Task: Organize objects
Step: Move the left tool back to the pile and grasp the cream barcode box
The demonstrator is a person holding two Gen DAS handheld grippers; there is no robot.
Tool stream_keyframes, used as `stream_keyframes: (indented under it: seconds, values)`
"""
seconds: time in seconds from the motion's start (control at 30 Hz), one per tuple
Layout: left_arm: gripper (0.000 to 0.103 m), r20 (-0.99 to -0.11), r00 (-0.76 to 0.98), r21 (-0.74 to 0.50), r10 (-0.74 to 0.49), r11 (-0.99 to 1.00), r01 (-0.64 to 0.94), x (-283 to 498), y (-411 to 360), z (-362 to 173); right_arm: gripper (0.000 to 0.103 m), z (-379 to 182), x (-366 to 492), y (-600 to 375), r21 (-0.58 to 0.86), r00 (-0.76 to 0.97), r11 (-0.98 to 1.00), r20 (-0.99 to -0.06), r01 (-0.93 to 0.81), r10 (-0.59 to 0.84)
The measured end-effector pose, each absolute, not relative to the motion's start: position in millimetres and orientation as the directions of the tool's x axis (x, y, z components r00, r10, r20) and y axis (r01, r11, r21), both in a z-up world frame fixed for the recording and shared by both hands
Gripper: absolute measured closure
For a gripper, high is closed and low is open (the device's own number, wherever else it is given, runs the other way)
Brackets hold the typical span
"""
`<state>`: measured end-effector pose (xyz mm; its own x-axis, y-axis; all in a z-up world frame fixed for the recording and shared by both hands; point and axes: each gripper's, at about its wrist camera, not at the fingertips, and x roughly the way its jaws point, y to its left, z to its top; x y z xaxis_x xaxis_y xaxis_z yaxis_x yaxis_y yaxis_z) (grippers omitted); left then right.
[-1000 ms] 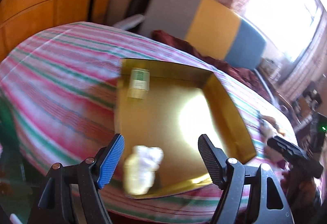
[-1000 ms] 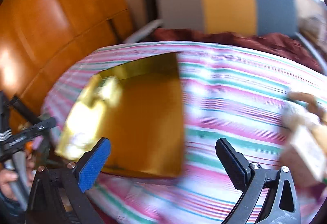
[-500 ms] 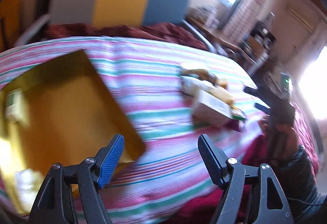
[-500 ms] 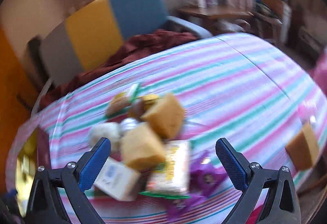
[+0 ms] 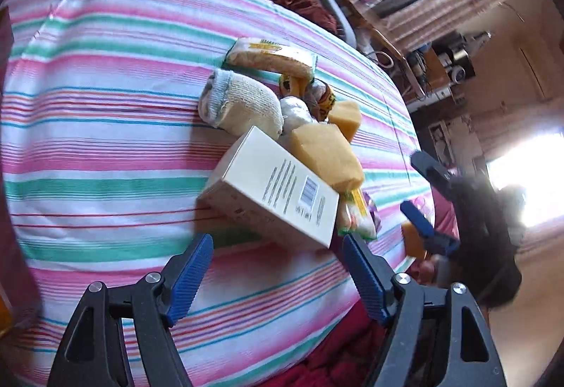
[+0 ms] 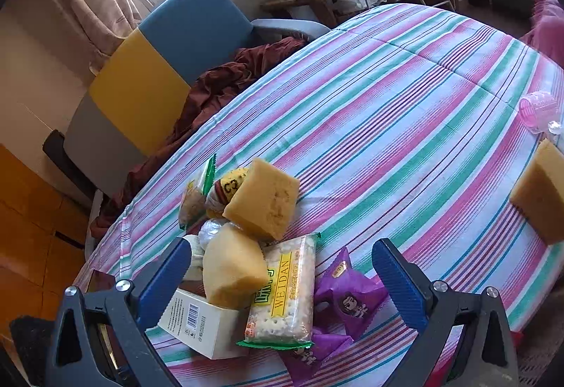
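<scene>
Both views swung off the gold tray, now out of frame, onto the pile of loose items; EARLIER tray centred, now pile centred.

Left gripper: jaws spread and opening a little, nothing between them, hovering just short of the white carton. Right gripper: jaws spread wide, empty, poised above near end of pile; also visible at right of left view.

Pile sits mid-bed, toward near edge. Largest to smallest:
- White carton, lying flat, barcode up. Likely light, stiff, crushable at corners. Best taken across the narrow sides.
- Yellow sponges, two in the pile, one resting on the carton. Very light, soft, compressible; any pinch should hold. Third sponge well apart at far right.
- Rolled sock, soft, easy grip.
- Cracker pack, green-edged film; contents brittle, film slippery. Gentle hold across the width.
- Purple snack pouch, crinkly, slippery, light.
- Foil-wrapped lump, small, partly buried.
- Pink ribbed plastic piece, far right, alone.

Surface: striped bedsheet, pink, green, white; soft, gives under pressure, so items may tip when a neighbour lifts.

Room: yellow-blue-grey padded chair beyond bed, maroon cloth draped there, curtained window, cluttered wooden desk far right.
</scene>
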<state>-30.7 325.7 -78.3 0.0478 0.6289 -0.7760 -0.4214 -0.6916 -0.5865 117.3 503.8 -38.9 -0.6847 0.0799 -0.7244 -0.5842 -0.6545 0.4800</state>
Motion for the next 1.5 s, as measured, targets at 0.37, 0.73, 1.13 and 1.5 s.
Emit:
stream_keyframes:
  seconds: [0.37, 0.73, 1.13, 1.5]
  values:
    - [0.020, -0.829, -0.058, -0.499, 0.556, -0.783, -0.372, -66, 369, -96, 0.000, -44, 115, 506, 0.532, -0.703, -0.641, -0.711, -0.553, 0.017]
    - [0.019, -0.877, -0.067, -0.387, 0.475, -0.784, -0.486, -53, 404, -110, 0.000, -49, 118, 516, 0.544, -0.697, -0.607, -0.716, -0.580, 0.024]
    - [0.023, -0.899, -0.032, -0.303, 0.438, -0.671, -0.676, -43, 359, -95, 0.000, -53, 111, 512, 0.504, -0.666, -0.631, -0.746, -0.590, 0.026]
    - [0.019, -0.912, -0.061, -0.267, 0.406, -0.701, -0.661, -29, 353, -101, 0.000, -51, 101, 497, 0.450, -0.651, -0.703, -0.759, -0.550, 0.023]
